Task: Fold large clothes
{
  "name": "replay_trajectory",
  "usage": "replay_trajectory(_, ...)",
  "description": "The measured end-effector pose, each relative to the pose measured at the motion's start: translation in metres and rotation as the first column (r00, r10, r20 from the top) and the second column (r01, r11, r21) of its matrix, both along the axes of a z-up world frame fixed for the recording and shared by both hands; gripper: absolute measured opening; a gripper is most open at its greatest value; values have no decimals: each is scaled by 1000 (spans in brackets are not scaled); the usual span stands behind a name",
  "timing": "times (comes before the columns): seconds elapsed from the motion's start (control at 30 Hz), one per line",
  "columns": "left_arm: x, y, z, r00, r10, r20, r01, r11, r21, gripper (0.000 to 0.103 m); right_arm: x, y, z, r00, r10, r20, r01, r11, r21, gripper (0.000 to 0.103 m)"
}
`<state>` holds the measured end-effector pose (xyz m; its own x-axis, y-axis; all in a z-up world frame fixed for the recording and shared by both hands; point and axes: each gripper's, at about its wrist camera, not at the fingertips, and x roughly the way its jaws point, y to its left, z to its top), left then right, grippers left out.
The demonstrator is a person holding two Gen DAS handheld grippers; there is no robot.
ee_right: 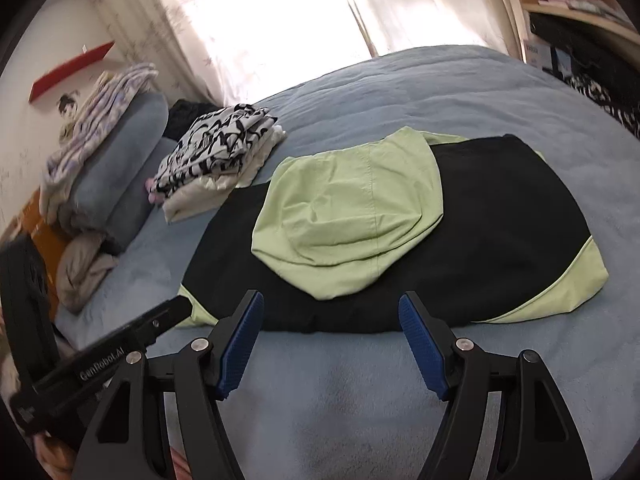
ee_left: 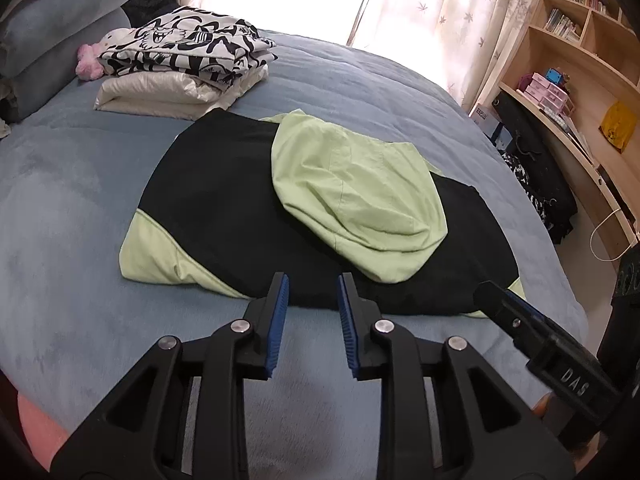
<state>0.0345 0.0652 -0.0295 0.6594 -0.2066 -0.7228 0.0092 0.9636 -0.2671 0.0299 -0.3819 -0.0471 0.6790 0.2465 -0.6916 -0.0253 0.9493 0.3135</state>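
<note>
Bedroom daylight falls through pale curtains onto a bed (ee_left: 80, 184) covered in blue-grey fleece, and everything here is placed relative to the black and green hoodie (ee_left: 224, 208) lying across it. Just short of the hoodie's near hem, the left gripper (ee_left: 312, 292) hovers with its jaws a modest gap apart and nothing between them; the right gripper (ee_right: 331, 312), also at the near hem, is spread wider and equally empty. The hoodie looks partly folded, with its green hood (ee_left: 356, 200) laid flat on the black back. A sensible next fold would have each gripper pinch the near hem toward its own corner, taking all layers, then lift evenly and carry the edge away over the hood without dragging it askew. Beyond the hoodie's far end sits a stack of folded clothes (ee_left: 184, 68). Readable writing: "DAS" on the right gripper's body in the left view, "GenRobot.AI" on the left gripper's body in the right view.
</note>
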Motion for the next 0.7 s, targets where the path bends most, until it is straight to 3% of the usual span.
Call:
replay_trajectory(0.1, -6, 2, -6, 1000, 2, -6, -2, 1000, 1, 34, -9, 9, -5, 1000, 23, 10, -23, 999, -36, 72)
replay_trajectory(0.23, -9, 8, -22, 999, -1, -33, 1, 1000, -5, 35, -12, 9, -13, 998, 55, 6, -55, 997, -55, 71)
replay_trajectory(0.37, -5, 16, -40, 998, 1, -67, -4, 999, -47, 35, -5, 7, -21, 998, 65, 7, -64, 995, -72, 64)
replay_trajectory(0.57, 15, 35, -76, 992, -15, -127, -17, 968, -249, 40, 14, 9, -39, 997, 78, -22, -79, 994, -75, 49)
replay_trajectory(0.7, 29, 54, -109, 987, 6, -158, -73, 904, -421, 41, 31, 10, -50, 996, 80, -31, -82, 994, -67, 39)
